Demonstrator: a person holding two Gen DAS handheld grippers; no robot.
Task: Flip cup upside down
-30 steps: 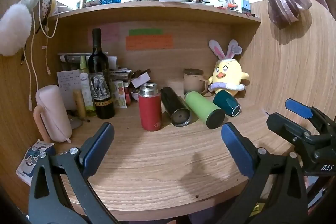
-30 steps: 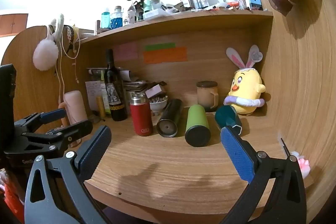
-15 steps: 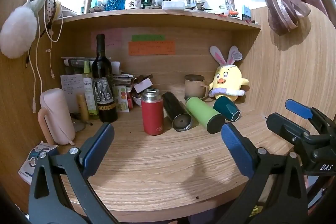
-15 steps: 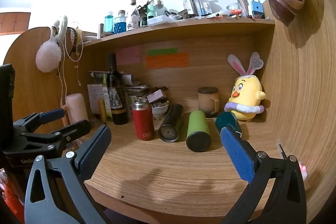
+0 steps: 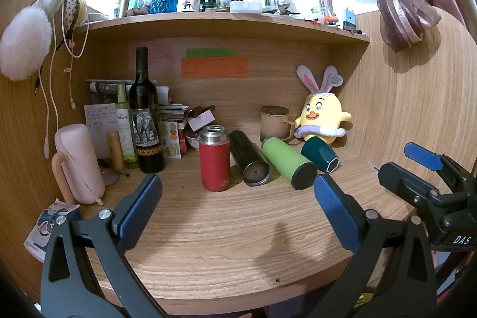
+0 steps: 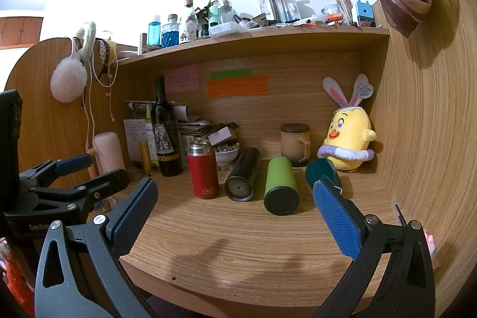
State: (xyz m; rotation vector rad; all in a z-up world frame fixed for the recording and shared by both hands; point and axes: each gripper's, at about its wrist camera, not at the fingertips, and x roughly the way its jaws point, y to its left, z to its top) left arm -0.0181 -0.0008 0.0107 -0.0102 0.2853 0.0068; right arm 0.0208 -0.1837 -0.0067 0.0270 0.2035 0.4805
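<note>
Standing upright, red cup [image 5: 214, 160] mouth-up

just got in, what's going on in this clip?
A person holds two claws over a wooden desk, both open and empty. The left claw and right claw hang short of the flasks. The red flask stands upright; the black flask, green flask and teal cup lie on their sides. Nothing is gripped, so no flip has started.
</note>
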